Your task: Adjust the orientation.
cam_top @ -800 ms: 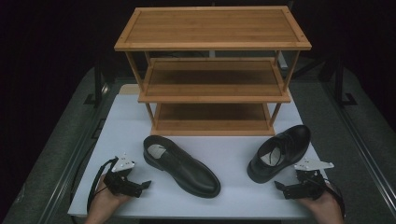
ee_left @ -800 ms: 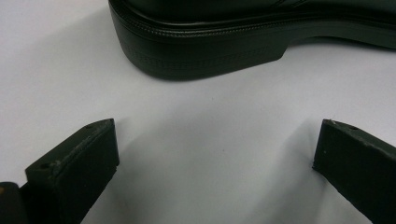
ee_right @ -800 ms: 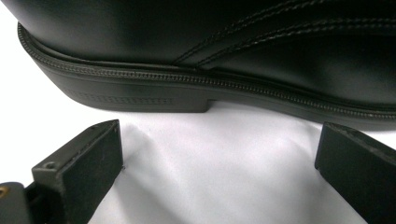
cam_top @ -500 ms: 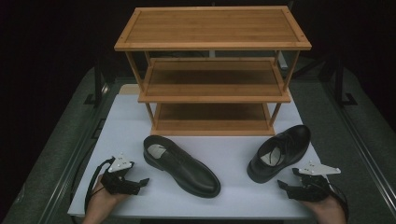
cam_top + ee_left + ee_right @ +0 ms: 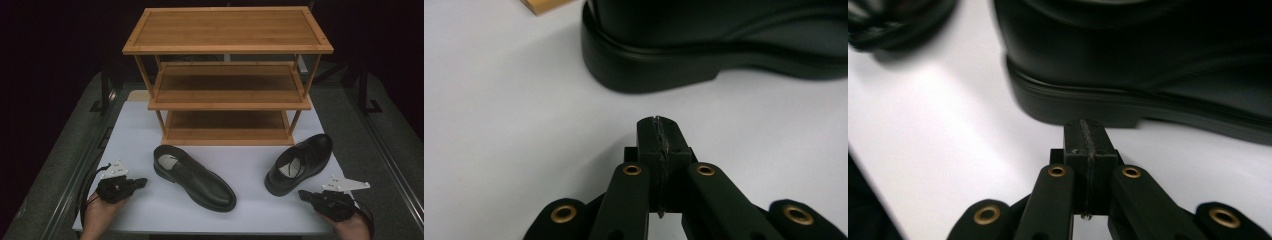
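From above: both hands barely shifted since the earlier frames, left gripper near left shoe, right gripper just beside right shoe on white worktop; rack shelves bare. Left gripper view: fingers pressed together, holding nothing, shoe heel ahead. Right gripper view: fingers likewise, almost at heel.

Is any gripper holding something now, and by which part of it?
Nothing is held. The left gripper and right gripper are both shut and empty, each short of a black shoe's heel.
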The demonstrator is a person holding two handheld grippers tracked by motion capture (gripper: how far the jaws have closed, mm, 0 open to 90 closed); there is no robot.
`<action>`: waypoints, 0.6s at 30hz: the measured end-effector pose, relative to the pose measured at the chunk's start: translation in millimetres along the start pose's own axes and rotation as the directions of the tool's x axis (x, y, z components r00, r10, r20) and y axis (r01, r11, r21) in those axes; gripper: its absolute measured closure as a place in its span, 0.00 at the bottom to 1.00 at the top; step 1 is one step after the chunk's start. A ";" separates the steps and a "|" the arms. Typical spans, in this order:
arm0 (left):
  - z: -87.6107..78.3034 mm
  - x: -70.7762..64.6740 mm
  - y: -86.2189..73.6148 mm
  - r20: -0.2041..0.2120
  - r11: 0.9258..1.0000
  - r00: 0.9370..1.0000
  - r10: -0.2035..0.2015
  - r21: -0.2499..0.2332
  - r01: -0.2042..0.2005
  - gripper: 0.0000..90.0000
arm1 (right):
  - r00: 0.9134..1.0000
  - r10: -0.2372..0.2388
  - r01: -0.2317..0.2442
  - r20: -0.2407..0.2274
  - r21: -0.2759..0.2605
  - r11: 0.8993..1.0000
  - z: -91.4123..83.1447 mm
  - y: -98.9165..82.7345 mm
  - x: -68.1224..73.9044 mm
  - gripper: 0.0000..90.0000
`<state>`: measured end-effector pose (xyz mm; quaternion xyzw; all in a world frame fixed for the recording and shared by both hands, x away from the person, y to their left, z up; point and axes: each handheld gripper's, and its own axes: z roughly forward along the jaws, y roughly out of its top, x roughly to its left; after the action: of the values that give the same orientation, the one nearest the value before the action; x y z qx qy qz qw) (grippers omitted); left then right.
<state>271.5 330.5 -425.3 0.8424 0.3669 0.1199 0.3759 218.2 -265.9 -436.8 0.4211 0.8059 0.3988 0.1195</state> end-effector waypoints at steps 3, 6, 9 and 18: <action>0.7 6.1 6.7 -0.002 1.000 1.000 -0.002 0.010 0.002 1.00 | 0.999 -0.018 0.019 -0.045 0.010 1.000 5.1 5.4 9.0 1.00; 3.6 9.5 10.1 -0.011 1.000 1.000 0.009 0.021 -0.009 1.00 | 0.997 -0.035 0.036 -0.073 0.008 0.999 9.0 9.6 16.8 1.00; 7.3 16.5 18.0 -0.014 1.000 1.000 0.009 0.023 -0.009 1.00 | 0.989 -0.066 0.067 -0.129 0.001 0.998 16.1 18.8 33.4 1.00; 19.3 30.4 41.4 -0.019 0.998 0.998 0.056 0.026 -0.055 1.00 | 0.963 -0.136 0.139 -0.234 -0.005 0.990 39.1 36.6 66.3 1.00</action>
<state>323.9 323.0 -411.0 0.8558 0.3485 0.1340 0.3581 219.3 -181.5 -425.7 0.3149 0.8439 0.4317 0.0487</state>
